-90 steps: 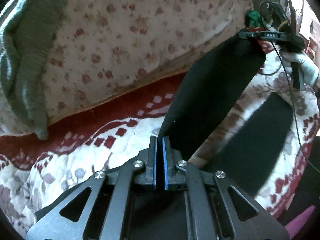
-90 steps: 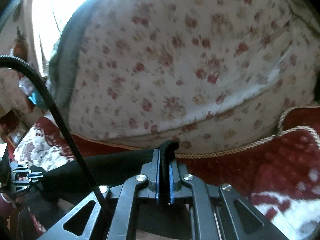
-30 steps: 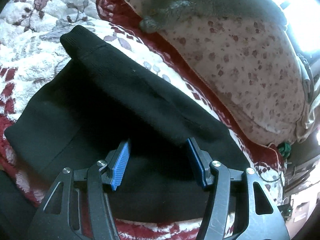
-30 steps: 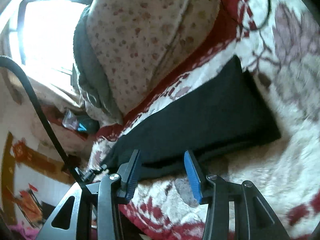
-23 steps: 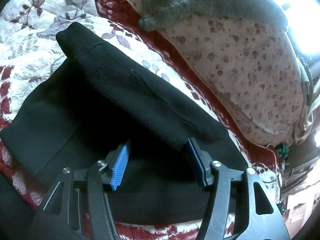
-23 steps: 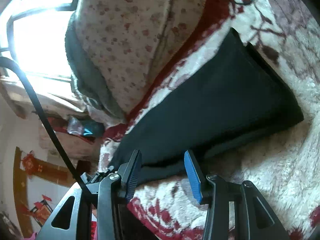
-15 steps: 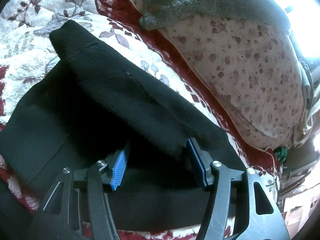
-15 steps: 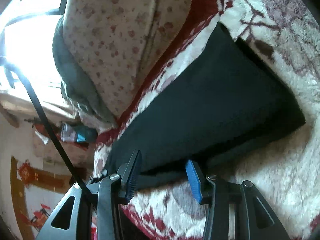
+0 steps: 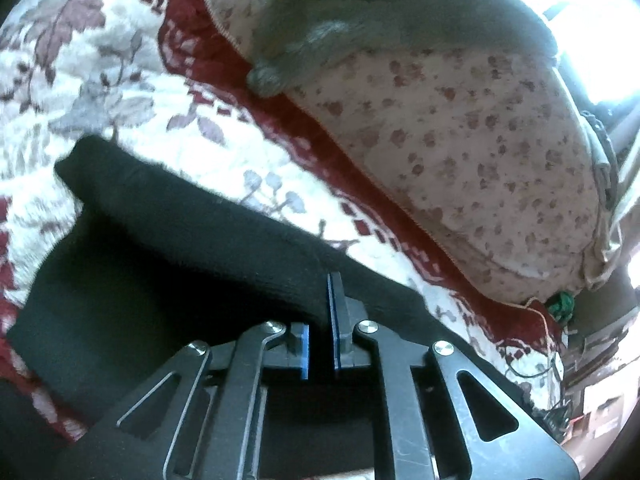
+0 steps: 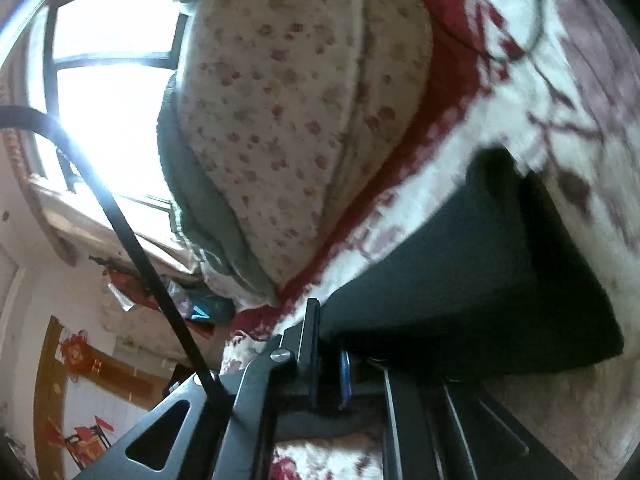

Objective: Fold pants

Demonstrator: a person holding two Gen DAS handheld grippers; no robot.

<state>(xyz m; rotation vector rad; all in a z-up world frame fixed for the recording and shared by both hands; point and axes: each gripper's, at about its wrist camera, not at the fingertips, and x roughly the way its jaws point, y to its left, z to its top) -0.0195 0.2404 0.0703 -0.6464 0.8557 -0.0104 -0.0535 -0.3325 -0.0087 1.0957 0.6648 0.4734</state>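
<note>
Black pants (image 9: 160, 248), part-folded, are seen lying on a red-and-white floral blanket (image 9: 100, 80) beside a flowered pillow (image 9: 480, 152). An upper fold is pinched by the left gripper (image 9: 320, 320); the right gripper (image 10: 326, 344) is clamped on the pants' edge.

Open stretch of floral blanket (image 9: 100, 92) ahead and to the left of the black pants (image 9: 168, 248), with nothing lying on it. Blocked along the far side by a bulky flowered quilt (image 9: 460, 152) topped with a grey knit (image 9: 380, 12), close beside the pants' far edge. Also crossed by a black cable (image 10: 132, 240) left of the right gripper (image 10: 328, 364). Clutter beyond the bed's corner, too blurred to name.
</note>
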